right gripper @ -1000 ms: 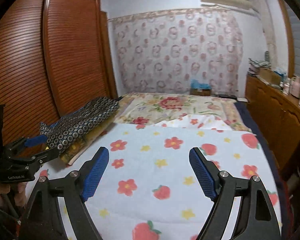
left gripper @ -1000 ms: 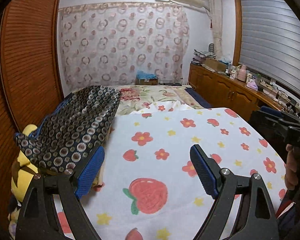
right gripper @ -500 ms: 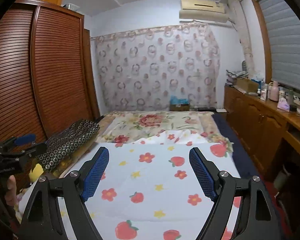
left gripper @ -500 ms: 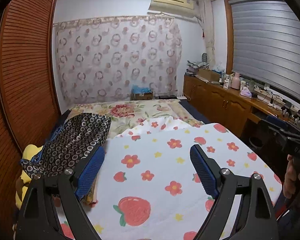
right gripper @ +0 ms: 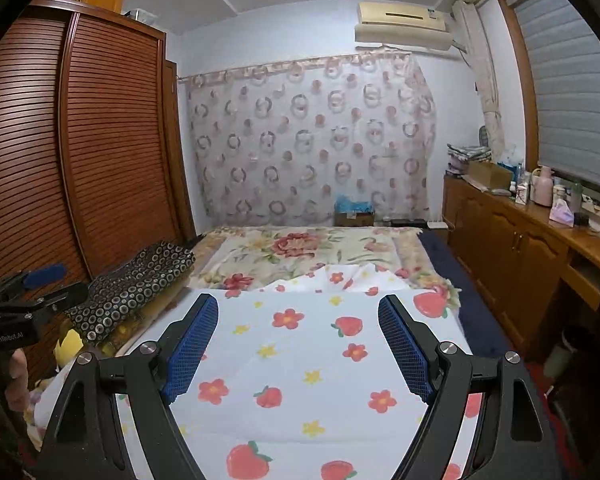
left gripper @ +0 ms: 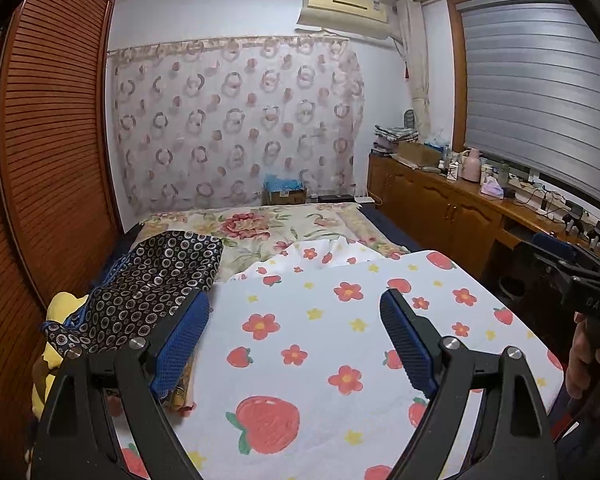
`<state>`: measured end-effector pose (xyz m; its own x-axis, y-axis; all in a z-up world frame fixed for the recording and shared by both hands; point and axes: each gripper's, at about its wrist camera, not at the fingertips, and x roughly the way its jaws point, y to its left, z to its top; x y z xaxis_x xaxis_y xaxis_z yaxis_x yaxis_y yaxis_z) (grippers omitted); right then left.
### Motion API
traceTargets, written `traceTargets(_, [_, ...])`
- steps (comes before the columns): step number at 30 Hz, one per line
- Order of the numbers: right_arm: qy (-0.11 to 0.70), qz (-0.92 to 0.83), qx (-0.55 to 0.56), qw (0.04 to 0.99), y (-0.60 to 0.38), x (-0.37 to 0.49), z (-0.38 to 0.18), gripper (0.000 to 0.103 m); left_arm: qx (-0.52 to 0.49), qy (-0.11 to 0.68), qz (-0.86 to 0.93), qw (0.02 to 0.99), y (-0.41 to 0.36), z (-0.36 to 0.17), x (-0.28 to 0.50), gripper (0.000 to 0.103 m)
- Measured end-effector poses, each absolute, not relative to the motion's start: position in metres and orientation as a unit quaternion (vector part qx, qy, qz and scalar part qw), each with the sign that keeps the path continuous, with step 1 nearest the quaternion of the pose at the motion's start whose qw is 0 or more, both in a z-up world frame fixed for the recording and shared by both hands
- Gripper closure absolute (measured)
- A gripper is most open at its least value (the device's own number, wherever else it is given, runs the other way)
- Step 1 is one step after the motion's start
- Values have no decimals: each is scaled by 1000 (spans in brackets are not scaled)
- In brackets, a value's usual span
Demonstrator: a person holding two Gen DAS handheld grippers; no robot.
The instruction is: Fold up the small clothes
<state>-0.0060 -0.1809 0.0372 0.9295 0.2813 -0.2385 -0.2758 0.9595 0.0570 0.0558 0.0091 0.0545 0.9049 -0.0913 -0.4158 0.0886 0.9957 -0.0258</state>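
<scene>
Two handheld claws hover over a bed in a bedroom. Nearest in the left wrist view, the left claw (left gripper: 294, 332) has its blue-padded fingers spread wide apart with nothing between them. Directly beneath and ahead of it lies a white sheet (left gripper: 320, 344) printed with strawberries and red flowers, spread flat on the bed. Just beyond the claw's left finger, a dark garment (left gripper: 148, 284) patterned with small rings lies in a loose heap at the bed's left edge, resting on something yellow (left gripper: 60, 312). To this claw's right, at the frame edge, a hand (left gripper: 588, 356) grips the handle of the right claw.

In the right wrist view, the right claw (right gripper: 298, 340) is likewise spread wide and empty, above the same sheet. The garment sits ahead and to its left, well apart from its fingers.

Beyond both claws, a cream floral bedcover (right gripper: 300, 252) covers the far half of the bed. Left of them stands a slatted wooden wardrobe (right gripper: 100, 140); to the right, a cluttered wooden cabinet (right gripper: 520, 240) under a window blind. A ring-patterned curtain (right gripper: 312, 136) hangs on the far wall.
</scene>
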Motion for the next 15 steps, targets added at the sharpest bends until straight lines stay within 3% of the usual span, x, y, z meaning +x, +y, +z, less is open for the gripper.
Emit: traceTargets(15, [123,144,12,982,-187,-3,37,19,-4,213,-43,976,12,53,55,15])
